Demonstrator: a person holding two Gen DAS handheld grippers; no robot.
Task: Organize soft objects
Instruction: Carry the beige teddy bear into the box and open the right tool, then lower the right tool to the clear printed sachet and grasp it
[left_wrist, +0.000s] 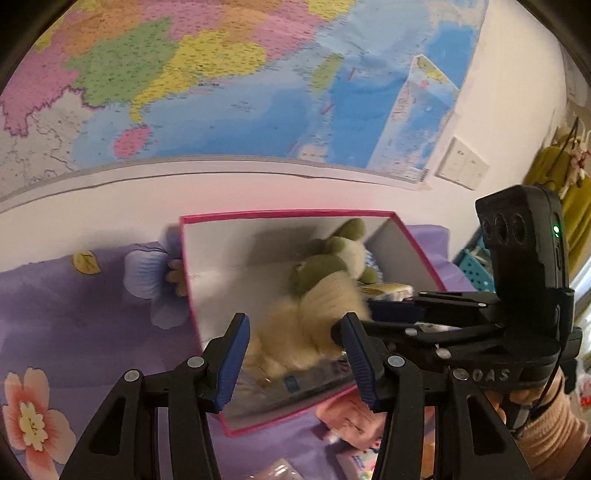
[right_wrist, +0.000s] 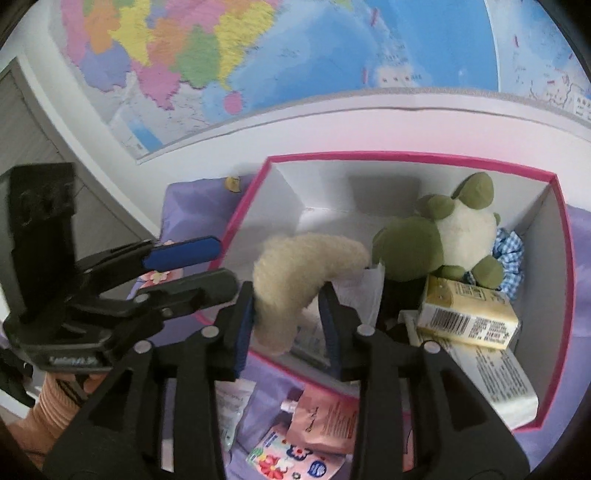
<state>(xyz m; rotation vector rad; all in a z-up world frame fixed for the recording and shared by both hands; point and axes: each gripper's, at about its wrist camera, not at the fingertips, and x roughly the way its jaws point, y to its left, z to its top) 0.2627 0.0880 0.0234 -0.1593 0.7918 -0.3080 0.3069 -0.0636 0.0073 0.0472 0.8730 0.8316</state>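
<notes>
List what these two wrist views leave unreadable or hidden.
- Cream plush, left wrist view: motion-blurred, so its shape and the right gripper's contact with it stay unclear.
- Blue checked cloth, right wrist view: mostly hidden behind the green-and-cream plush toy.
- Pink packets, right wrist view: print too small, partly covered by gripper fingers.
- Left gripper: nothing visibly touches its pads.

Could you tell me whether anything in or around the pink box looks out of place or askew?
Yes. The cream curved furry plush hangs over the near rim of the pink-edged cardboard box, half in and half out, between the right gripper's fingers. Flat pink sachets lie loose on the purple floral sheet outside the box.
</notes>
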